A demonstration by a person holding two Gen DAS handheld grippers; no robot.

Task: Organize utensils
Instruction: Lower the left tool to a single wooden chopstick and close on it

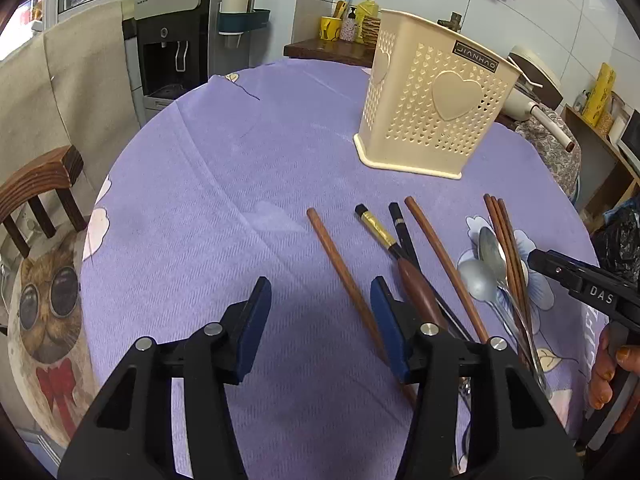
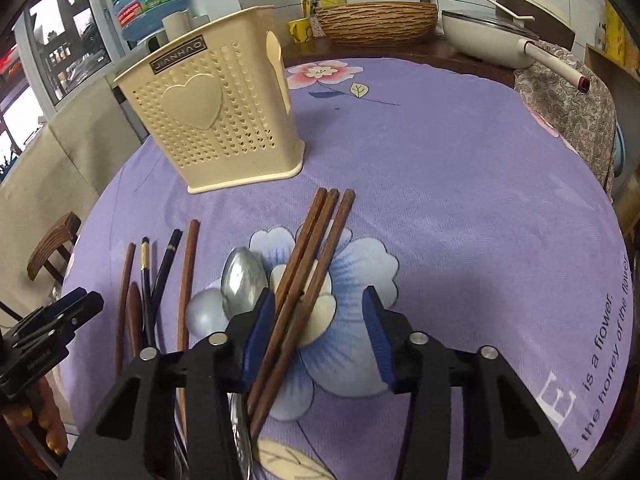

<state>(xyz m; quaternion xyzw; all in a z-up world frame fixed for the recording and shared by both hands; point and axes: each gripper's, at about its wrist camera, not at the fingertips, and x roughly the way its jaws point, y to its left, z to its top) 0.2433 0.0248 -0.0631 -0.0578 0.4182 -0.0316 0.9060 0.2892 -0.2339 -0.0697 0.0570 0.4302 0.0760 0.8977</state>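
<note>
Home kitchen: water dispenser (image 1: 172, 36), basin (image 2: 376, 18), covered dining table (image 1: 240, 160).

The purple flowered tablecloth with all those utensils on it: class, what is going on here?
A person is sorting loose utensils on the purple flowered tablecloth with two handheld grippers. The right gripper hangs open over three brown wooden chopsticks, not gripping them. The left gripper is open too, beside a single brown wooden chopstick. Two metal spoons lie alongside. The cream perforated plastic utensil holder stands upright; nothing shows above its rim.
</note>
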